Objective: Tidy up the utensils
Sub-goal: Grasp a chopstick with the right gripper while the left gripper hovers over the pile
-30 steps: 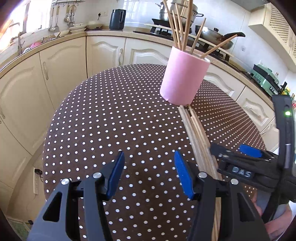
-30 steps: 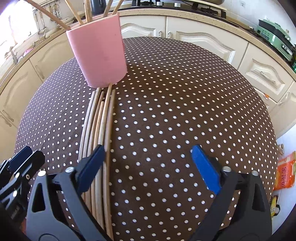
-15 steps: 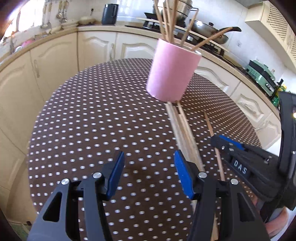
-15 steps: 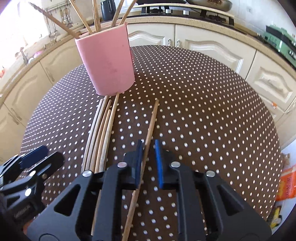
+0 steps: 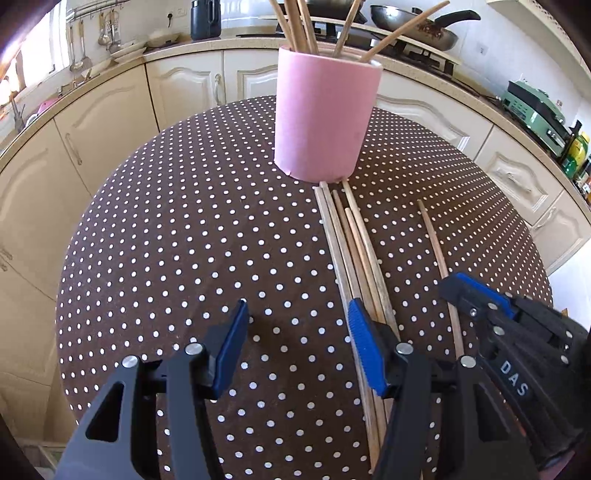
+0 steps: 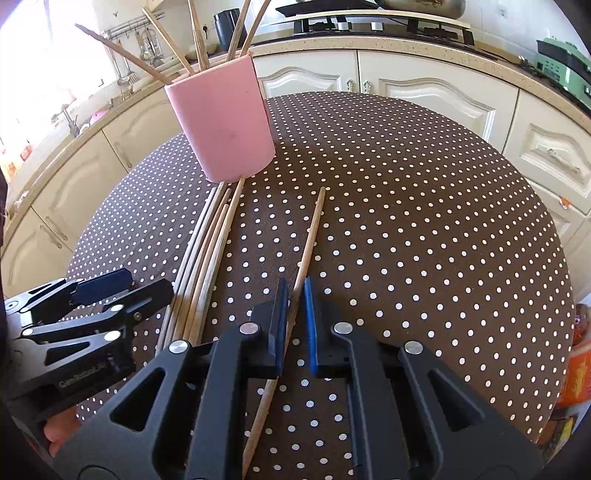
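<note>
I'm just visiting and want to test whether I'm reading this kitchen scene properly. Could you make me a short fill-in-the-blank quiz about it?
1. The right gripper is shut on one wooden ____.
2. The tall holder cup with sticks standing in it is coloured ____.
3. The brown tablecloth is covered in white ____.
4. The left gripper, its blue pads apart, holds ____.

Missing words: chopstick; pink; dots; nothing

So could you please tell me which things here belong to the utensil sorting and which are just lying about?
Part of the job:
- single chopstick clamped in the right gripper
- loose chopsticks on the table
- pink holder with chopsticks already in it
- left gripper, open

Just lying about:
- frying pan
- black kettle
- green appliance
- hanging ladles
</note>
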Motion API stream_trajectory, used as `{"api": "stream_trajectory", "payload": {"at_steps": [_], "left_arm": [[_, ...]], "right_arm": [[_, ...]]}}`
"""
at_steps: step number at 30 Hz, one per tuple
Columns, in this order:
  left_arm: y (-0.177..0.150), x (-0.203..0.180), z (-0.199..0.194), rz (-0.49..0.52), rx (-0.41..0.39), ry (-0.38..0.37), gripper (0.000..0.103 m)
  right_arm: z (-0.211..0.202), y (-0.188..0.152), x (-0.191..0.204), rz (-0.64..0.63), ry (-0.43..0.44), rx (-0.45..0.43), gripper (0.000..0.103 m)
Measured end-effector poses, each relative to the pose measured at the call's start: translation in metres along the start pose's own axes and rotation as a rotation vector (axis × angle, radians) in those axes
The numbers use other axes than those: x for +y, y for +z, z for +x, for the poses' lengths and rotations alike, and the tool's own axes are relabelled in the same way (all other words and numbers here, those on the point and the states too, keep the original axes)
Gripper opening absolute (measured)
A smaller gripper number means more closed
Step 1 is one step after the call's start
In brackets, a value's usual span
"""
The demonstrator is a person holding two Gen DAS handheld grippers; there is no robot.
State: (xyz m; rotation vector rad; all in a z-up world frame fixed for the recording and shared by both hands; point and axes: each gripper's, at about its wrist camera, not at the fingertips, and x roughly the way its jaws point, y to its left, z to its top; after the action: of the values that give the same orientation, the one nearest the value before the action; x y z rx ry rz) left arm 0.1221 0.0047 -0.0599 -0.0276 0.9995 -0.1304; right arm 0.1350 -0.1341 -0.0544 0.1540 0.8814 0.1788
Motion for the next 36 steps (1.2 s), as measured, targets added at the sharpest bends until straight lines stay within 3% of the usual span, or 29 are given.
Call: {"api": "stream_trajectory", "payload": {"at_steps": [24,29,36], "left_arm": [[0.048,-0.016,0.024,-0.064,0.149,0.049,0.055],[0.066,-0.021,0.032,-0.064,0.140,0.090,0.055],[0.087,-0.017,0.044,-0.094,0.175,0.070,0.055]], "right_arm": [[-0.008,0.002,-0.019,0.051,0.067,0.007,0.009],[-0.008,-0.001,-0.021,0.071,0.081,0.003,0.009],[-0.012,-0.004,-0.033,0.124,0.127,0.006,0.009]]}}
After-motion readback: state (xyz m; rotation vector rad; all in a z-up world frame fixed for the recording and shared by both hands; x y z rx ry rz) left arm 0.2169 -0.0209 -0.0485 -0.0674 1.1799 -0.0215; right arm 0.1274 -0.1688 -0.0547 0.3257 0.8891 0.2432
